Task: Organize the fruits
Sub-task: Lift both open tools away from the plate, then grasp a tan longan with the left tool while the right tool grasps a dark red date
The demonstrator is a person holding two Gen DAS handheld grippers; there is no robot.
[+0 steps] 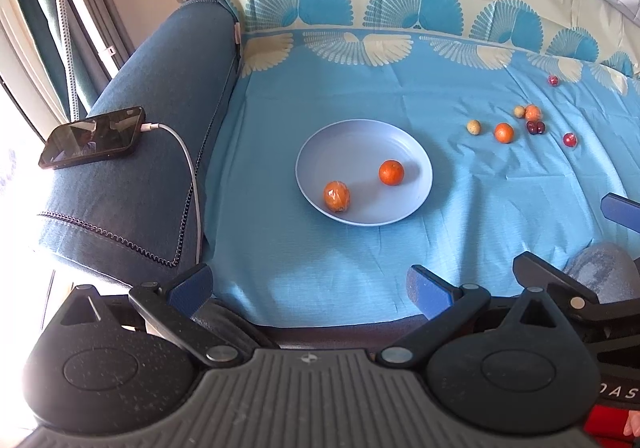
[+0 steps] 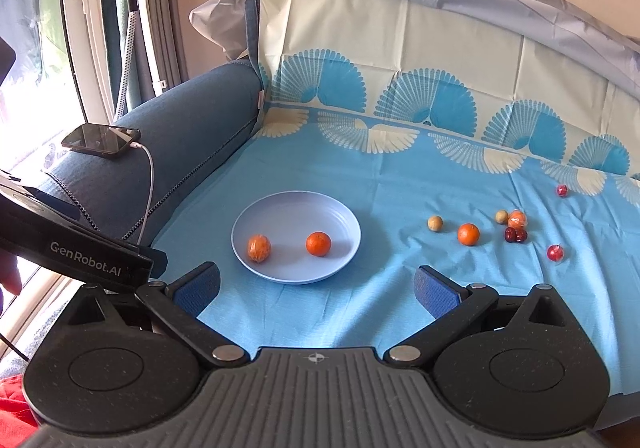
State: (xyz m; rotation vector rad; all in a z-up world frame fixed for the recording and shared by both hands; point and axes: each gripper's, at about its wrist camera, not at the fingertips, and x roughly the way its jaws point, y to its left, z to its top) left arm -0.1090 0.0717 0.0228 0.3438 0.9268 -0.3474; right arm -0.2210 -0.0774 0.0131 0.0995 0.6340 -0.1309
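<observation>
A pale blue plate (image 1: 404, 151) (image 2: 340, 219) lies on the blue cloth and holds a wrapped orange (image 1: 336, 196) (image 2: 259, 248) and a bare orange (image 1: 391, 172) (image 2: 318, 243). To the right on the cloth lie another orange (image 1: 504, 132) (image 2: 468, 234), a wrapped orange (image 1: 533, 112) (image 2: 517, 219), two tan balls (image 1: 473, 127) (image 2: 435, 223), dark red fruit (image 1: 535, 127) (image 2: 515, 234) and two wrapped red fruits (image 1: 570, 139) (image 2: 555, 252). My left gripper (image 1: 310, 286) is open and empty, well short of the plate. My right gripper (image 2: 318, 286) is open and empty, just before the plate.
A blue sofa arm (image 1: 160, 127) (image 2: 192, 127) on the left carries a phone (image 1: 92, 137) (image 2: 102, 139) on a white cable. The patterned cloth runs up the sofa back (image 2: 400, 59). The left gripper's body (image 2: 76, 252) shows at the right wrist view's left edge.
</observation>
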